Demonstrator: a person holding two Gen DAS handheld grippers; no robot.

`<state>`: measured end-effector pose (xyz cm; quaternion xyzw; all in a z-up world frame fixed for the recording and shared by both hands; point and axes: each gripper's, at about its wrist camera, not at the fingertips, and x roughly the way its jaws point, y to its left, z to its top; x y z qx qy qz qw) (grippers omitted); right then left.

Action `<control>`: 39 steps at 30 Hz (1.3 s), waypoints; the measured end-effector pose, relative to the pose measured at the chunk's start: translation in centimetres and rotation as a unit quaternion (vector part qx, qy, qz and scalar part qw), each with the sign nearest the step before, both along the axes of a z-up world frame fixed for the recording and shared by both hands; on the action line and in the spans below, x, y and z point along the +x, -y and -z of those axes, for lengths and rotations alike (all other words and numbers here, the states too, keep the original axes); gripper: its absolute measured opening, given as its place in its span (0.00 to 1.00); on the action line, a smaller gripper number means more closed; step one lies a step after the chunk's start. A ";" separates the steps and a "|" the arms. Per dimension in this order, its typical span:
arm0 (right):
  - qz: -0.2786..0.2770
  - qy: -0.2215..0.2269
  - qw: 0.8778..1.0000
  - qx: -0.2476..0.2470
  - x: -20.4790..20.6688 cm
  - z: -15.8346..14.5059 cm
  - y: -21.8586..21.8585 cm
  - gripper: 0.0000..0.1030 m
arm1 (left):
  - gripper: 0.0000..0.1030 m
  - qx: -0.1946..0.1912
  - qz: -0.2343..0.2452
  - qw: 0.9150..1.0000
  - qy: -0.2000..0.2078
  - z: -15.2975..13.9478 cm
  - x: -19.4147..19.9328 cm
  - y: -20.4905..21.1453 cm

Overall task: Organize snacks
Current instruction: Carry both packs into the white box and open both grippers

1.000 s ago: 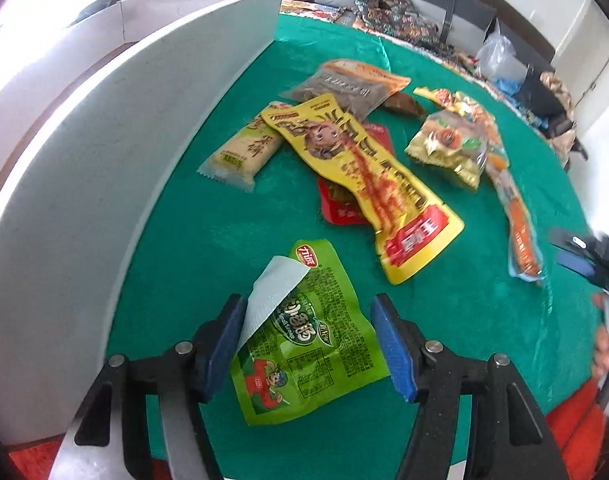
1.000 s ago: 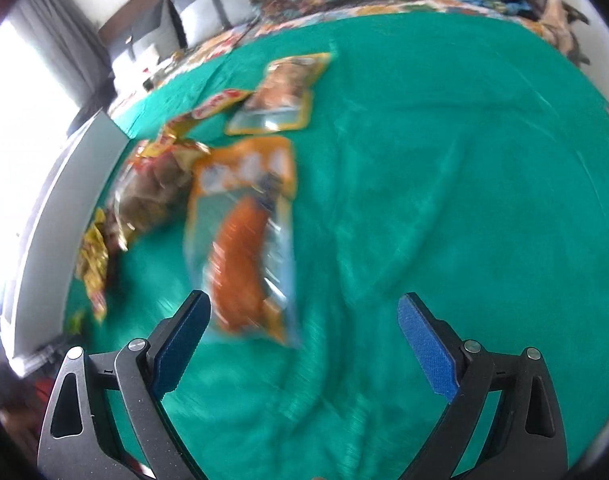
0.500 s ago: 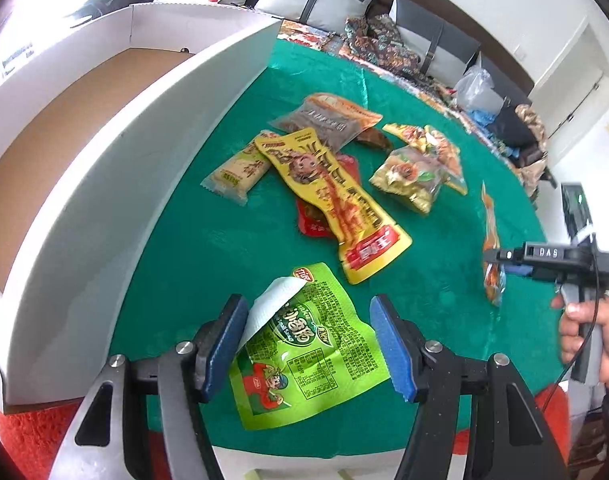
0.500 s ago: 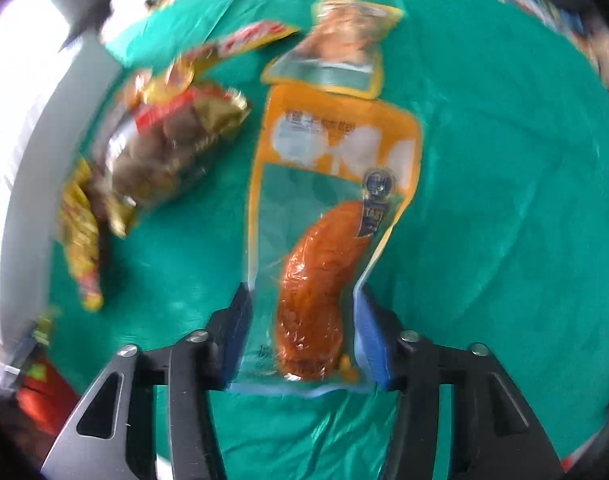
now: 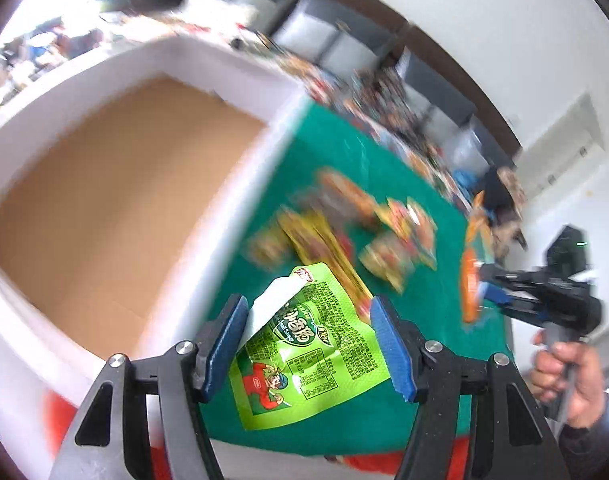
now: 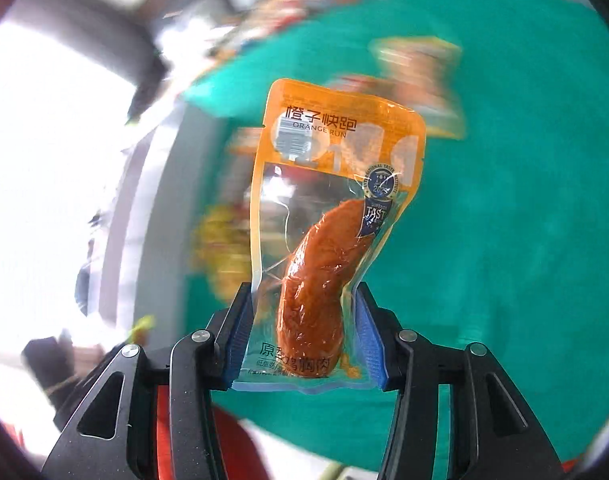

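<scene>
My left gripper is shut on a green snack packet, which hangs clear of the green tablecloth beside the open white cardboard box. The box's brown floor is bare. My right gripper is shut on the lower end of an orange, clear-windowed chicken breast packet, held upright above the cloth. In the left wrist view that right gripper shows at the right with the orange packet edge-on and a person's hand on its handle.
Several loose snack packets lie blurred on the cloth to the right of the box. The box's white wall runs along the left in the right wrist view. Sofas and clutter stand beyond the table's far edge.
Both grippers have risen from the table. The left has carried the green packet up and toward the box. The right has shut on the orange packet and lifted it off the cloth.
</scene>
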<state>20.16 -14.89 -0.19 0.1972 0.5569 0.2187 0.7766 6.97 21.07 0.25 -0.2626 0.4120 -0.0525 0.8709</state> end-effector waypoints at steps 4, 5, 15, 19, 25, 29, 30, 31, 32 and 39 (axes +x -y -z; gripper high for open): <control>-0.102 0.047 0.992 0.048 0.5 -5.9 -12.1 0.51 | 0.61 0.067 -0.063 0.996 -0.014 -1.3 0.5 -6.3; -0.132 0.057 0.988 0.058 0.5 -7.2 -15.8 0.52 | 0.61 0.083 -0.074 0.993 -0.023 -1.2 0.7 -7.6; -0.196 0.102 0.973 0.068 -0.1 -11.3 -29.5 0.75 | 0.83 0.145 -0.147 0.977 -0.054 0.4 -0.6 -13.2; -0.159 0.146 0.975 0.048 0.9 -13.0 -21.6 0.76 | 0.83 0.124 -0.151 0.980 -0.019 0.4 -0.8 -11.1; -0.070 0.152 0.979 -0.118 1.4 -3.5 -7.6 0.76 | 0.83 0.137 -0.109 0.984 0.044 -0.6 2.6 -4.9; 0.005 0.121 0.964 -0.235 -0.9 4.8 4.0 0.76 | 0.83 0.194 -0.055 0.979 -0.002 2.3 6.5 -0.9; 0.022 0.115 0.961 -0.249 -1.7 5.9 6.1 0.76 | 0.83 0.203 -0.048 0.978 -0.016 3.0 7.0 -0.3; 0.040 0.111 0.957 -0.264 -2.6 7.0 8.8 0.76 | 0.83 0.218 -0.040 0.975 -0.027 3.6 7.4 0.5; 0.054 0.110 0.954 -0.273 -3.3 7.6 10.3 0.76 | 0.83 0.234 -0.033 0.971 -0.026 3.9 7.5 1.2; 0.110 0.127 0.942 -0.290 -4.8 10.2 16.8 0.76 | 0.83 0.222 -0.050 0.973 -0.024 3.6 6.6 2.2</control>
